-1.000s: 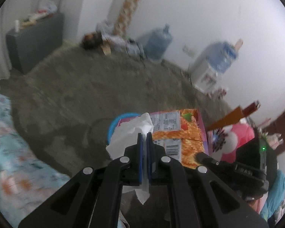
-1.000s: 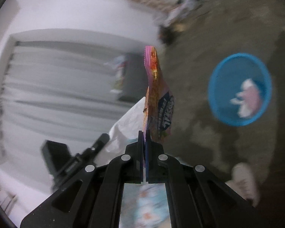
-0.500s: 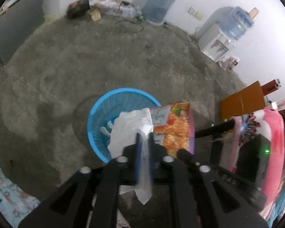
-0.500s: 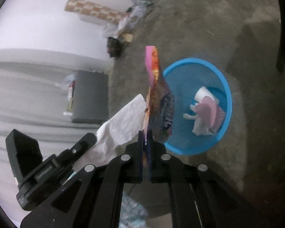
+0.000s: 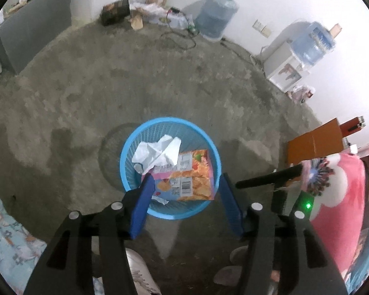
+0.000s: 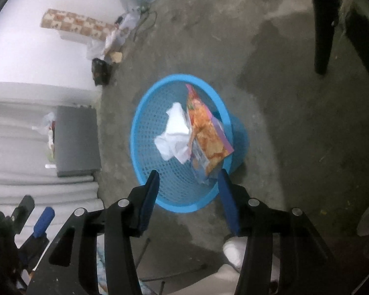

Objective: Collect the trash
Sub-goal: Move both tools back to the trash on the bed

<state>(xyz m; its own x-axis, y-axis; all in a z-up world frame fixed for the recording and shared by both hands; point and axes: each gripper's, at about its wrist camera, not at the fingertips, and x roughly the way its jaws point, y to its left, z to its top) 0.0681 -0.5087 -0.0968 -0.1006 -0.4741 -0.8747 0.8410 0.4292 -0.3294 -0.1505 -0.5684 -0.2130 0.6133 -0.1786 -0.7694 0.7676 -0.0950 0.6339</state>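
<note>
A round blue mesh bin [image 5: 135,135] stands on the grey floor, below both grippers. Inside it lie a crumpled white tissue [image 5: 157,152] and an orange snack packet [image 5: 189,179]. My left gripper [image 5: 185,179] hangs over the bin's near rim, its jaws opening, with nothing pressed between the blue pads. In the right wrist view the same bin [image 6: 145,132] holds the tissue [image 6: 174,132] and the packet [image 6: 206,137]. My right gripper [image 6: 188,174] hovers above the near rim, jaws opening, free of the packet.
Two water bottles [image 5: 216,22] and a small white dispenser [image 5: 285,68] stand along the far wall with boxes and cables. A grey cabinet [image 5: 34,24] is at the left, an orange box [image 5: 315,145] and a pink blanket [image 5: 339,191] at the right. A dark chair leg [image 6: 324,24] rises beyond the bin.
Both grippers sank toward the bin and opened. The tissue left the left gripper and the snack packet left the right; both now lie in the bin.
</note>
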